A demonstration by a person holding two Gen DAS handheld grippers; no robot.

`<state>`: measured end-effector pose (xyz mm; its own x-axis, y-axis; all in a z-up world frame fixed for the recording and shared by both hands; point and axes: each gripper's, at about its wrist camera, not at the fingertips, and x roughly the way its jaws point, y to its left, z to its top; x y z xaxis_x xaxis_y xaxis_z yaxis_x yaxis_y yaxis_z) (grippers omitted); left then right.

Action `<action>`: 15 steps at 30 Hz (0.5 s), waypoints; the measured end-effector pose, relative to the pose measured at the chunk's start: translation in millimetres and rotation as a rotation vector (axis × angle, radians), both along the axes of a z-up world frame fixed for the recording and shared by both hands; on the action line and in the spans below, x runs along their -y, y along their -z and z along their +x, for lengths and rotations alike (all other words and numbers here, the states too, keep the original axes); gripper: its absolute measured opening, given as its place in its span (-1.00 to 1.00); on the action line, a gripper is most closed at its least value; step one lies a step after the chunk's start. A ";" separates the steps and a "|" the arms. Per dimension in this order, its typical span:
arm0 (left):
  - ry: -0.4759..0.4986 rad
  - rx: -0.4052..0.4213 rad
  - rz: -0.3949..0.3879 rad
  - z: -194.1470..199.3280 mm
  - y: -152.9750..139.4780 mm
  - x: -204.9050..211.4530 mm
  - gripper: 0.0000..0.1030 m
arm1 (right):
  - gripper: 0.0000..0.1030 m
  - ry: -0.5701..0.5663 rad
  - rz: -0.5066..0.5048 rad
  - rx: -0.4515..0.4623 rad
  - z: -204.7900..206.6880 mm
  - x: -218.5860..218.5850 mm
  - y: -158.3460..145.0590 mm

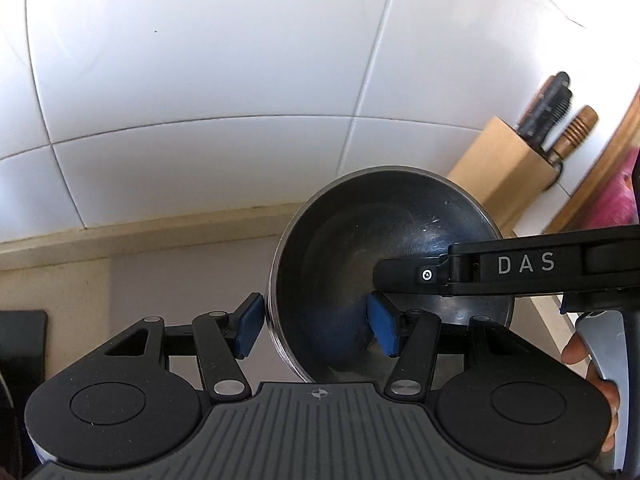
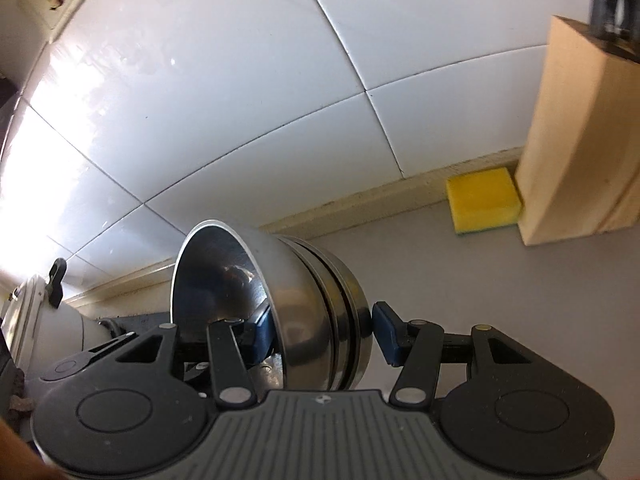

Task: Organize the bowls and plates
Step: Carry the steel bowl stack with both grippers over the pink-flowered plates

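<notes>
Nearest the lens in each view is seen a black gripper body. By the right gripper (image 2: 324,334) a nested stack of steel bowls (image 2: 308,308) is held on edge above the grey tabletop (image 2: 500,280): one blue finger (image 2: 262,334) is set inside the innermost bowl, the other against the outer base, so the stack is clamped between them. Three rims can be counted along its side; the metal is polished, grey outside, mirror-dark within, its mouth turned to the left. In the left view the same stack (image 1: 384,272) is shown from its open side, dark and scratched inside. The fingers of the left gripper (image 1: 316,330) are spread wide, one pad (image 1: 250,326) outside the rim, one inside the bowl; whether either touches cannot be told. One wooden knife block (image 2: 576,140) stands at the tabletop's back edge against the white tiled wall (image 2: 240,80), with three handles seen in it. One yellow sponge (image 2: 484,200) lies just beside the block, against the wall.
</notes>
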<state>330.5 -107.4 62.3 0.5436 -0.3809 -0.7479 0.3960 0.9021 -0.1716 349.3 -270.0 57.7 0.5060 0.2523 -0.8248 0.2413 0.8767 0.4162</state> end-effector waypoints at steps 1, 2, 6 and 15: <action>0.004 -0.001 0.001 -4.9 0.0 0.2 0.10 | -0.30 0.001 -0.001 0.000 -4.8 -0.1 -1.3; 0.008 -0.003 0.002 -10.1 0.2 0.8 0.10 | -0.30 -0.002 -0.004 0.000 -11.2 -0.4 -3.0; 0.022 -0.011 0.011 -29.9 0.4 2.4 0.10 | -0.30 -0.004 -0.017 -0.011 -32.4 -4.2 -4.1; 0.058 -0.033 0.042 -71.6 10.5 2.6 0.10 | -0.30 0.003 -0.028 -0.049 -76.6 -14.1 3.8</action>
